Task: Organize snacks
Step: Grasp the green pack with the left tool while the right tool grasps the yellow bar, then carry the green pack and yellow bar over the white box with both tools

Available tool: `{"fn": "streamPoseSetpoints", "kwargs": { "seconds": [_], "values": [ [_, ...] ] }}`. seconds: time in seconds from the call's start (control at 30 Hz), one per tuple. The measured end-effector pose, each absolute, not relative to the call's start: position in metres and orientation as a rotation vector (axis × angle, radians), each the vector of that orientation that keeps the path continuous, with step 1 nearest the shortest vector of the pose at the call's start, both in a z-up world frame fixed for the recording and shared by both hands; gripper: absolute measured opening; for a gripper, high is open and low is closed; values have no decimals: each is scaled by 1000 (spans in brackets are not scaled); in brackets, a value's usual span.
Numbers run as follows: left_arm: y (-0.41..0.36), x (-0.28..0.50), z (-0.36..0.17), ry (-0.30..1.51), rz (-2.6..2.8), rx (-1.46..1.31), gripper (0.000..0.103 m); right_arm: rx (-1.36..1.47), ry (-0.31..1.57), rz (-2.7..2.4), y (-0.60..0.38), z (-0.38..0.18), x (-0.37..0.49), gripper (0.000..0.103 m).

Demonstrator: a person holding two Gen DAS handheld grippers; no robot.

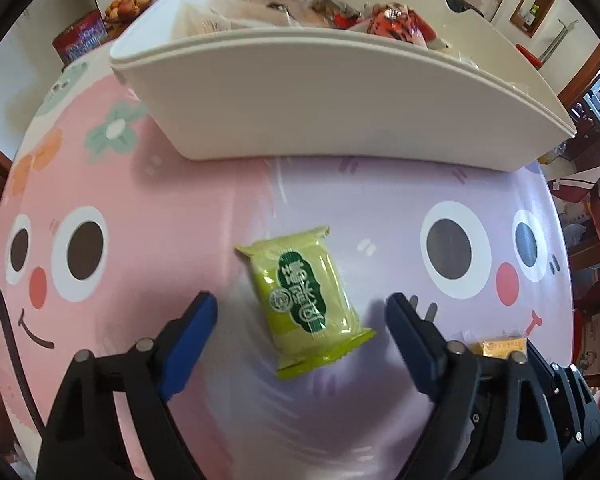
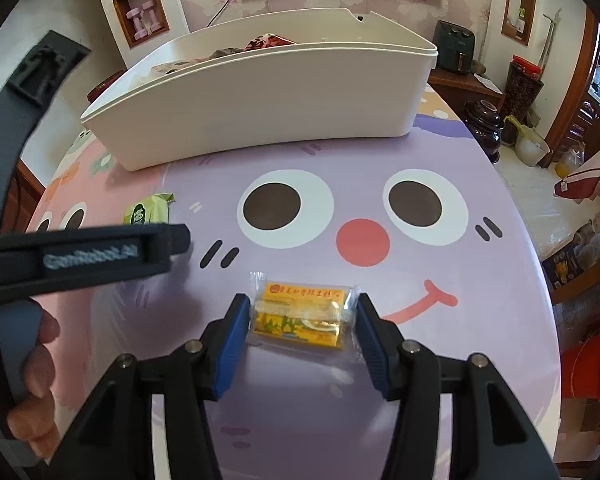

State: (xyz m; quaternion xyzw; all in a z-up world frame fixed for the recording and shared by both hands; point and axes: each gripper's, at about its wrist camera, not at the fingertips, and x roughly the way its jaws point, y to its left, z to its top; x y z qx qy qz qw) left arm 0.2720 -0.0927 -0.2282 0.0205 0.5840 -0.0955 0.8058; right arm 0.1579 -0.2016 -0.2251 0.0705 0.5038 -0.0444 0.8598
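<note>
A green snack packet [image 1: 306,300] lies flat on the cartoon table mat [image 1: 180,208], between the blue pads of my left gripper [image 1: 300,301]. The jaws stand open, with a gap on each side of the packet. A yellow snack in a clear wrapper [image 2: 300,316] lies on the mat, and my right gripper [image 2: 303,300] is shut on it, a pad against each end of the wrapper. The white storage bin [image 2: 260,100] stands behind both, with several wrapped snacks [image 1: 396,24] inside. The green packet [image 2: 148,212] also shows at the left of the right wrist view.
The left gripper's black body [image 2: 80,256] and a person's hand [image 2: 36,400] fill the left of the right wrist view. A red tin [image 1: 80,40] and a fruit bowl [image 1: 128,4] stand beyond the bin. Jars [image 2: 484,124] and furniture lie past the table's right edge.
</note>
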Motion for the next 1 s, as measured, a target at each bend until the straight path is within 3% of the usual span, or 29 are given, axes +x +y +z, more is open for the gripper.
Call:
{"fn": "streamPoseSetpoints", "kwargs": {
  "seconds": [0.1, 0.17, 0.2, 0.7, 1.0],
  "values": [
    [-98, 268, -228, 1216, -181, 94, 67, 143, 1053, -90, -202, -225, 157, 53],
    [-98, 266, -226, 1194, -189, 100, 41, 142, 1050, -86, -204, -224, 154, 53],
    [-98, 264, -225, 1188, -189, 101, 36, 141, 1049, -85, -204, -225, 154, 53],
    [-60, 221, -193, 1156, -190, 93, 35, 160, 1032, -16, -200, -204, 149, 48],
    [-49, 227, -125, 1040, -205, 61, 35, 149, 884, 33, -199, -134, 164, 48]
  ]
}}
